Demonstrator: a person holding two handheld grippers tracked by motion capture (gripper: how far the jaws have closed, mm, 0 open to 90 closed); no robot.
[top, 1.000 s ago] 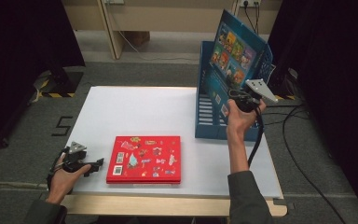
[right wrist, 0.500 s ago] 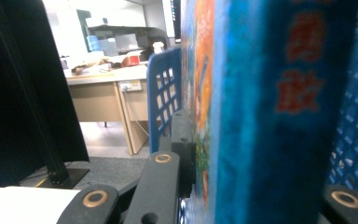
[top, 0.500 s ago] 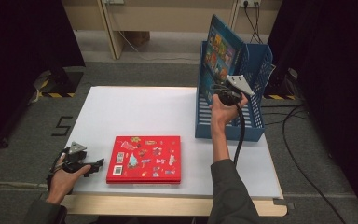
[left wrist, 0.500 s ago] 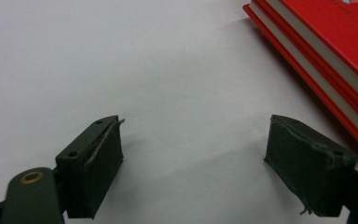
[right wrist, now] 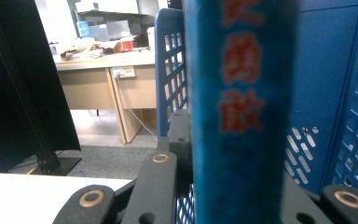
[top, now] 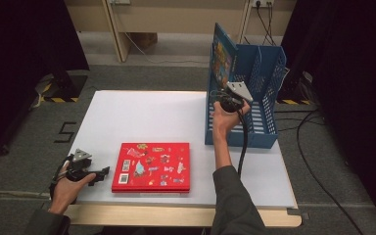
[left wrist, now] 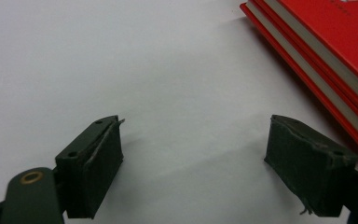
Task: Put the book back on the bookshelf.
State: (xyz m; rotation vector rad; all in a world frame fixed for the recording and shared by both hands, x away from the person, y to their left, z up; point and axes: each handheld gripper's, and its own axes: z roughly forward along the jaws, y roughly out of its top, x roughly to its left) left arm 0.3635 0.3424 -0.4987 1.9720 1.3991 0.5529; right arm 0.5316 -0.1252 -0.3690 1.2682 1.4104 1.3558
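A blue picture book [top: 222, 54] stands upright at the left end of the blue file rack [top: 267, 98], with my right gripper [top: 223, 96] shut on its lower spine. In the right gripper view the book's spine [right wrist: 242, 116] with red characters rises between the jaws of the right gripper [right wrist: 237, 158], and the rack's perforated walls [right wrist: 354, 121] stand around it. A red book [top: 152, 166] lies flat at the table's front. Just left of it my left gripper [top: 100, 175] rests on the table, open. In the left gripper view the left gripper [left wrist: 193, 168] holds nothing, and the red book's edge [left wrist: 326, 51] lies at the upper right.
The white table [top: 147, 112] has bare room behind the red book. The rack stands at the table's right rear edge. Cables [top: 318, 161] trail on the floor to the right. A wooden desk [right wrist: 107, 84] stands beyond the table.
My right hand has moved left and down with the blue book. The book has turned from tilted to upright at the rack's left end. The left gripper has stayed still.
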